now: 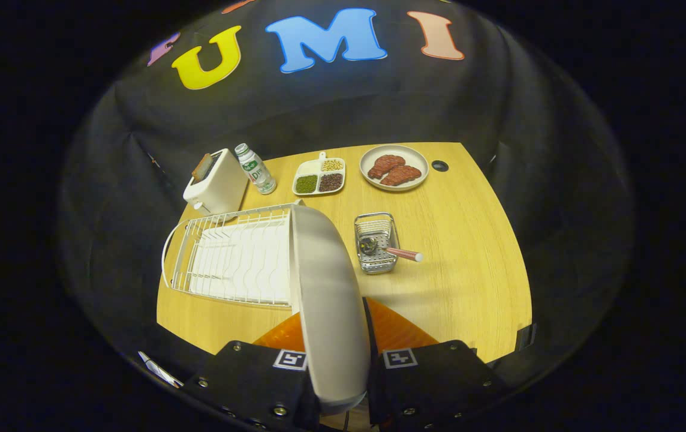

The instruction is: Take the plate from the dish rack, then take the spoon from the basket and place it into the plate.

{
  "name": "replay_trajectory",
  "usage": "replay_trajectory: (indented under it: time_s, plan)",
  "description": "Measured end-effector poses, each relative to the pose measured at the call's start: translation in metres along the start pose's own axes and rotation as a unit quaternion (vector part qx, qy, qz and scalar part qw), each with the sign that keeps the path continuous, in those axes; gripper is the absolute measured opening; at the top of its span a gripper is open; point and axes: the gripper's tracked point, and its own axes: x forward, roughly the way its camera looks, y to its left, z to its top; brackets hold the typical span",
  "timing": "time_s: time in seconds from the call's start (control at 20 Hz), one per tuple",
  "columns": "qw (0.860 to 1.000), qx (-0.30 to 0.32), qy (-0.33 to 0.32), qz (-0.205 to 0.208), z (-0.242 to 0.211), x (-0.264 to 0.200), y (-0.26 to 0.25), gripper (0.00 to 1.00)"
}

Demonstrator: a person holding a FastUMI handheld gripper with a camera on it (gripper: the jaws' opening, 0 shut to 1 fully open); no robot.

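My gripper (338,366) is shut on a pale grey plate (326,300), held on edge between the two black fingers and raised above the table. The white wire dish rack (232,257) lies beyond the fingers to the left, partly hidden behind the plate. A small metal basket (375,243) sits just right of the plate's far rim. In it lies the spoon (400,252), its pink handle sticking out over the basket's right side.
At the back of the wooden table (469,264) stand a white toaster (216,182), a small bottle (255,168), a divided dish of beans (319,177) and a plate of meat (394,167). An orange mat (394,333) lies under the fingers.
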Motion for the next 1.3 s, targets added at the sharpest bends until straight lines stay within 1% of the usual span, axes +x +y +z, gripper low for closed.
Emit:
replay_trajectory:
  time_s: [0.15, 0.35, 0.5, 0.6, 0.75, 0.95, 1.1, 1.25, 1.3]
  plan:
    - [0.999, 0.021, 0.019, 0.015, -0.023, 0.009, -0.014, 0.30]
    - [0.999, 0.032, 0.023, 0.032, -0.048, 0.034, -0.025, 0.30]
    - [0.997, 0.046, 0.033, 0.045, -0.076, 0.057, -0.028, 0.30]
    - [0.996, 0.065, 0.048, 0.045, -0.095, 0.074, -0.031, 0.30]
    - [0.992, 0.089, 0.057, 0.063, -0.115, 0.086, -0.028, 0.30]
    - [0.989, 0.109, 0.039, 0.092, -0.130, 0.098, -0.022, 0.30]
    - [0.983, 0.139, 0.041, 0.115, -0.139, 0.112, -0.022, 0.30]
    - [0.973, 0.168, 0.038, 0.155, -0.138, 0.120, -0.024, 0.30]
    - [0.974, 0.166, 0.040, 0.148, -0.143, 0.127, -0.029, 0.31]
